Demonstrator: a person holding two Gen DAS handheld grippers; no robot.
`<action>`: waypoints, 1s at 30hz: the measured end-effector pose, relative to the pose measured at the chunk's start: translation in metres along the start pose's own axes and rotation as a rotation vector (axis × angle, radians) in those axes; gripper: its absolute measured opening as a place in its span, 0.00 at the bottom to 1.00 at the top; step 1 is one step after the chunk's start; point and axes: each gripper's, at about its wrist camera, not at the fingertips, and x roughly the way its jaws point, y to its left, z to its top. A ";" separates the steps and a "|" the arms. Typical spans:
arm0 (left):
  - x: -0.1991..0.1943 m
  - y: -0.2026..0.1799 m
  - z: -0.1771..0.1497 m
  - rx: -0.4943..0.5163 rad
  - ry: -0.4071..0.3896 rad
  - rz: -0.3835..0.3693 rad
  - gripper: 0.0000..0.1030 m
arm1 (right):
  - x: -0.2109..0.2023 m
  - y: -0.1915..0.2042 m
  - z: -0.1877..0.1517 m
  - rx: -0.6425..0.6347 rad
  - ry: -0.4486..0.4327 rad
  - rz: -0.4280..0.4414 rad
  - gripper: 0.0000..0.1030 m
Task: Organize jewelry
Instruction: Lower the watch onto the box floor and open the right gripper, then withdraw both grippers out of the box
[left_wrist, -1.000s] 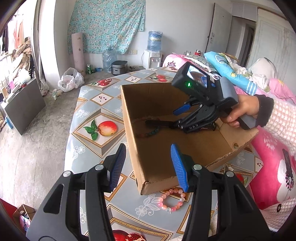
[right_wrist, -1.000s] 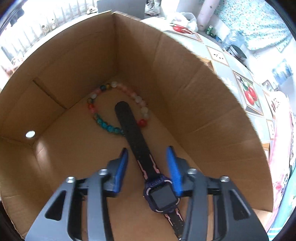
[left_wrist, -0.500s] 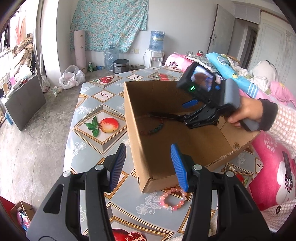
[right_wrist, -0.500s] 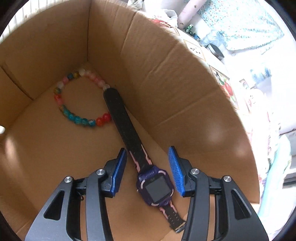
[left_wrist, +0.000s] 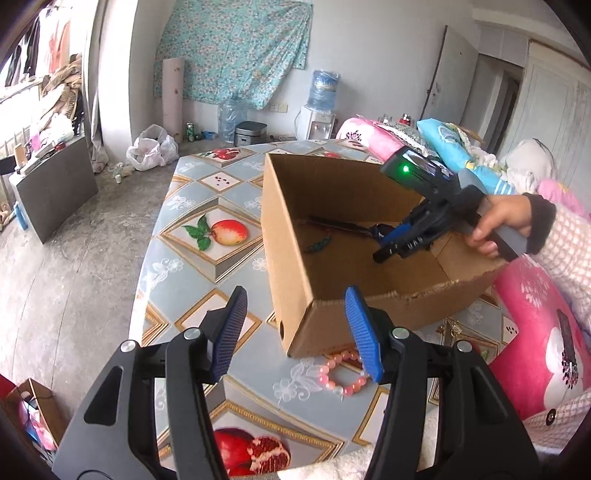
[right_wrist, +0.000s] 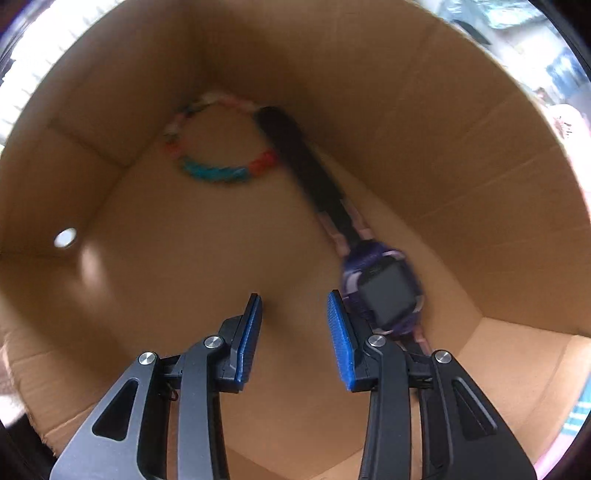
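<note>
Right wrist view smeared by motion: bracelet (right_wrist: 218, 147) beads run into coloured streaks near the box (right_wrist: 424, 122) far corner, watch (right_wrist: 388, 291) face unreadable. Lower strap hidden behind the right gripper (right_wrist: 295, 332) finger. From the left wrist, pink bracelet (left_wrist: 341, 373) partly covered by the left gripper (left_wrist: 295, 332) pad and tucked under the box's near corner. Watch mostly hidden by the box wall. Table (left_wrist: 192, 258) near edge cut off below.

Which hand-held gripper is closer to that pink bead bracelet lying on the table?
Left. The left hand-held gripper hovers open right over the pink bead bracelet, while the right hand-held gripper is up inside the cardboard box.
</note>
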 end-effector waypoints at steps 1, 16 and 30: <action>-0.003 0.001 -0.004 -0.003 -0.001 0.003 0.52 | 0.001 0.000 0.002 0.011 -0.002 -0.003 0.34; -0.020 -0.004 -0.058 -0.033 0.061 0.003 0.70 | -0.138 0.010 -0.081 0.049 -0.428 0.108 0.52; 0.036 -0.073 -0.099 0.153 0.230 0.039 0.78 | -0.116 -0.009 -0.236 0.390 -0.636 0.074 0.86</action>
